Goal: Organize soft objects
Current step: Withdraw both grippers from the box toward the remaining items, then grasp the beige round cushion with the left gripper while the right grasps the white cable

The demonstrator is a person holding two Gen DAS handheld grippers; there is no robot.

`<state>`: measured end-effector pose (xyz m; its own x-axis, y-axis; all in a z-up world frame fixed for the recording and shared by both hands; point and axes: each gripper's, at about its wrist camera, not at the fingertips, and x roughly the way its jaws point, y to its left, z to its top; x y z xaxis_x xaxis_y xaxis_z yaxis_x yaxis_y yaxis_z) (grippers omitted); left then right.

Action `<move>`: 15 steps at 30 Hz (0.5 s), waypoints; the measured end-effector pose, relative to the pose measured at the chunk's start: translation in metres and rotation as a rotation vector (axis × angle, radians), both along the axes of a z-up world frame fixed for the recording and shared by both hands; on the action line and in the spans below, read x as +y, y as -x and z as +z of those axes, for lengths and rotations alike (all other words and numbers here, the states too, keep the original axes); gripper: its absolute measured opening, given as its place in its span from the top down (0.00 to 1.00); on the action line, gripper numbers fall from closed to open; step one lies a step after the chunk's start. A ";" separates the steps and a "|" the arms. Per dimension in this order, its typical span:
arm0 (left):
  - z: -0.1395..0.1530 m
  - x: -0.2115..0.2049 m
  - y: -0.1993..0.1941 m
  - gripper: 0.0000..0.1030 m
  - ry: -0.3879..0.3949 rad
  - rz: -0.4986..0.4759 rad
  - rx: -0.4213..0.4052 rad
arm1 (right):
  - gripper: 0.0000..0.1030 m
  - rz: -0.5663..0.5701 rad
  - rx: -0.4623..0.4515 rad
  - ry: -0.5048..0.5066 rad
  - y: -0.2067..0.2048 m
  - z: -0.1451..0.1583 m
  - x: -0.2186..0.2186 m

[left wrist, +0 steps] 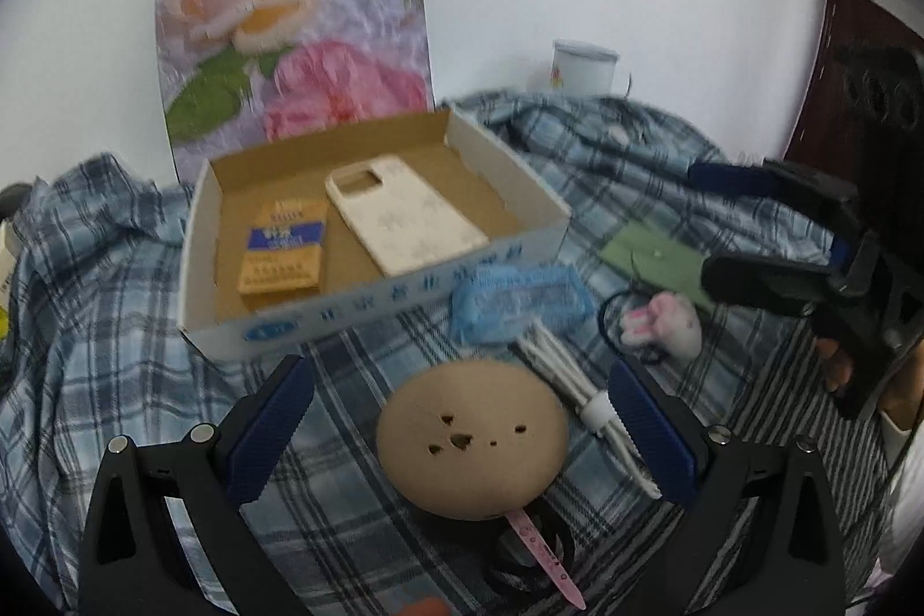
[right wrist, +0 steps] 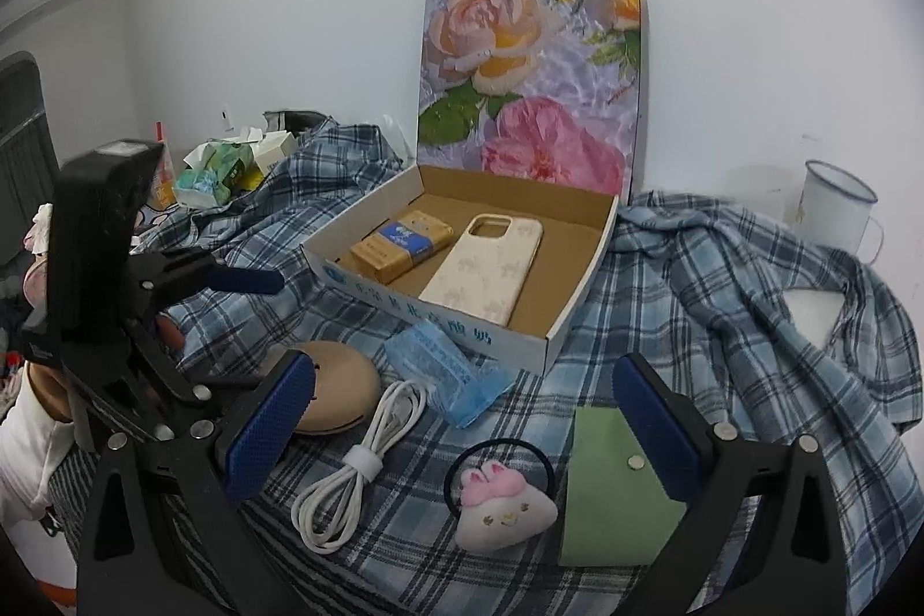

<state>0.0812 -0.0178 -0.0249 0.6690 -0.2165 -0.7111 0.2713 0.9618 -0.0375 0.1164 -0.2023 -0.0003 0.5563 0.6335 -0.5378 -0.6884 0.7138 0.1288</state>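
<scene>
In the box point(right wrist: 572, 321) lie a phone case point(right wrist: 485, 264) and, to its left, a packet point(right wrist: 401, 241). Nearer, on the plaid cloth point(right wrist: 722, 304), a cable point(right wrist: 358, 460) lies left of a plush hair tie point(right wrist: 502, 506).

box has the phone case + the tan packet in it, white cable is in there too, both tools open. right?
Not quite. The coiled white cable lies on the plaid cloth outside the open cardboard box, as the right wrist view shows. Inside the box are only the cream phone case and the tan packet with a blue label. Left tool and right tool are both open.
</scene>
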 end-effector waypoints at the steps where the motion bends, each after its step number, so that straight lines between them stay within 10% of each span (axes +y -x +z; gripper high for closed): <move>1: -0.003 -0.001 -0.001 0.00 0.002 -0.003 0.017 | 0.00 -0.001 0.003 -0.002 -0.001 0.000 0.000; 13: -0.028 -0.002 -0.013 0.00 0.029 -0.025 0.160 | 0.00 -0.007 0.036 -0.012 -0.003 -0.003 -0.001; 15: -0.031 -0.002 -0.014 0.13 0.029 -0.023 0.174 | 0.00 -0.006 0.035 -0.012 -0.003 -0.003 -0.001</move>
